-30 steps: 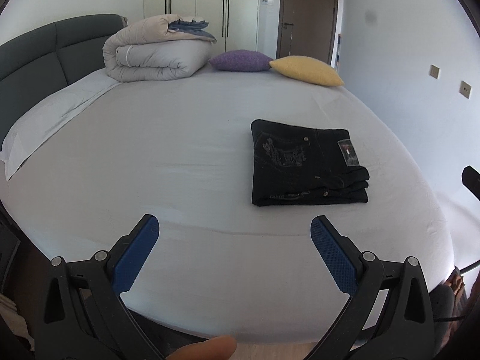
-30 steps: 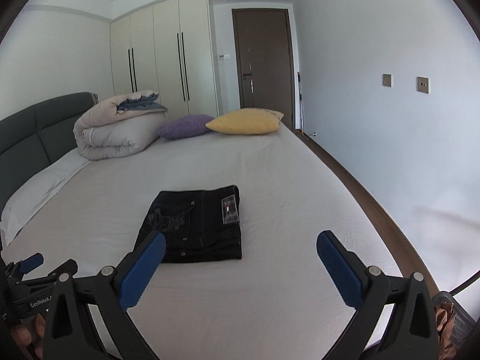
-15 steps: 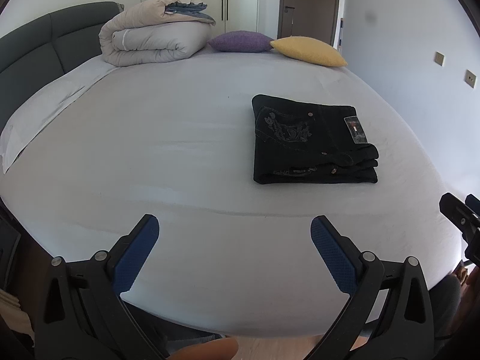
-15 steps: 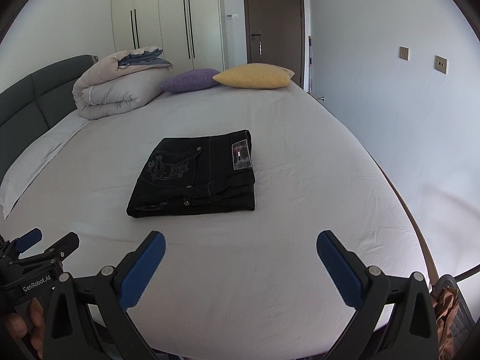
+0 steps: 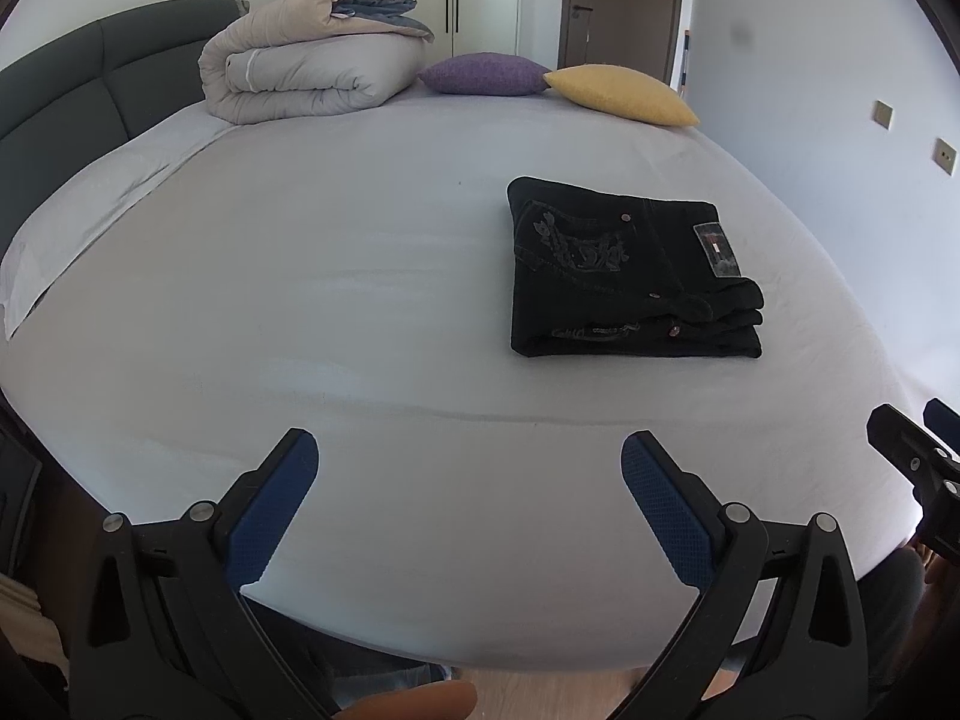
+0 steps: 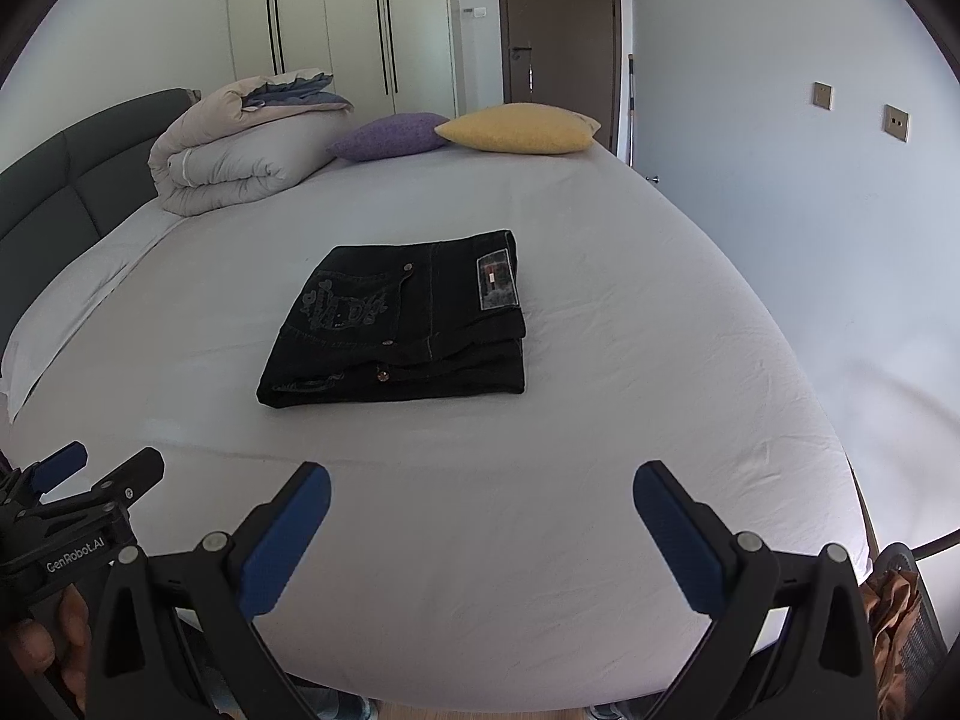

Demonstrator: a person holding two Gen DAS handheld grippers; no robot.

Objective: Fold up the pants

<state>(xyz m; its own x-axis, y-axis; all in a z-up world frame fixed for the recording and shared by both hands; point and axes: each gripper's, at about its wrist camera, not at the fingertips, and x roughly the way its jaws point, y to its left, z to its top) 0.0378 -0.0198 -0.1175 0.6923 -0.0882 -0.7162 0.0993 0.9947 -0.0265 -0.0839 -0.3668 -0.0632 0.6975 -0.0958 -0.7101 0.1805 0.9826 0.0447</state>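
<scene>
Two grippers hang over the near edge of the bed, both with fingers spread wide and holding nothing: the left gripper point(image 5: 468, 510) at the bottom of the left wrist view, the right gripper point(image 6: 480, 525) at the bottom of the right wrist view. The black jeans point(image 6: 408, 318) lie well ahead of both, already folded into a compact stack on the white sheet point(image 6: 600, 450), right of center in the left view and just left of center in the right view. Their embroidered back pocket and brand patch point(image 6: 497, 282) face up.

Judging by the stack, the folding looks finished, or nearly so. The risk from here is undoing it. A gripper brushing the near edge, where the layers show loose and uneven, could drag the top fold off or fan the stack open. Pinching only the upper layer to shift the jeans would likely peel it away from the rest. The folded duvet point(image 5: 312, 72), purple cushion point(image 5: 486, 73) and yellow cushion point(image 5: 621, 93) at the top of the frame sit far clear.
</scene>
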